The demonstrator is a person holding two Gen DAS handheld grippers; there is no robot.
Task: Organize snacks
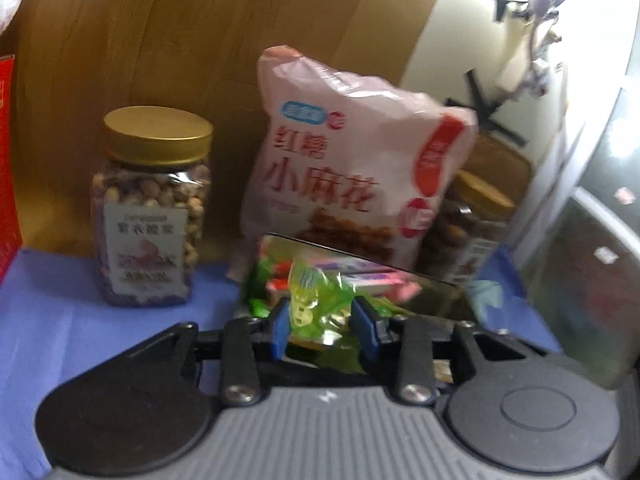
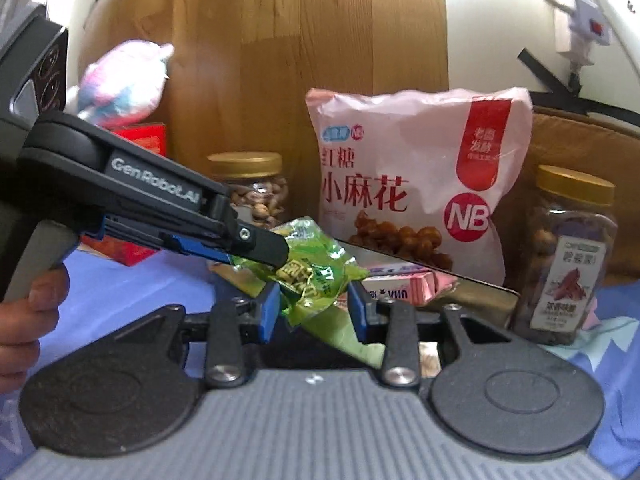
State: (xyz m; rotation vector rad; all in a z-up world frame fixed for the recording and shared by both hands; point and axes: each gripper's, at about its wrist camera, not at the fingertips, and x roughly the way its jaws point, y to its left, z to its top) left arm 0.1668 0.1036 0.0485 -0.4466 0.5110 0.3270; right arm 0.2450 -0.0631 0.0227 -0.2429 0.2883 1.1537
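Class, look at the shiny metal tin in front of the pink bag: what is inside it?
Inside the metal tin lie pink wrapped snacks and green packets; the left gripper holds one green packet. Anything beneath them is covered.

Setting: a home, probably a living room or bedroom corner. Evidence: blue cloth [image 2: 132, 280] covering the surface, wood-grain panel [image 2: 280, 60] behind, plush toy [image 2: 124, 80] on a red box [image 2: 146, 140], white power strip [image 2: 580, 28] hanging on the wall. Retail snack packs: pink bag [image 2: 412, 176], gold-lidded jars [image 2: 568, 252].
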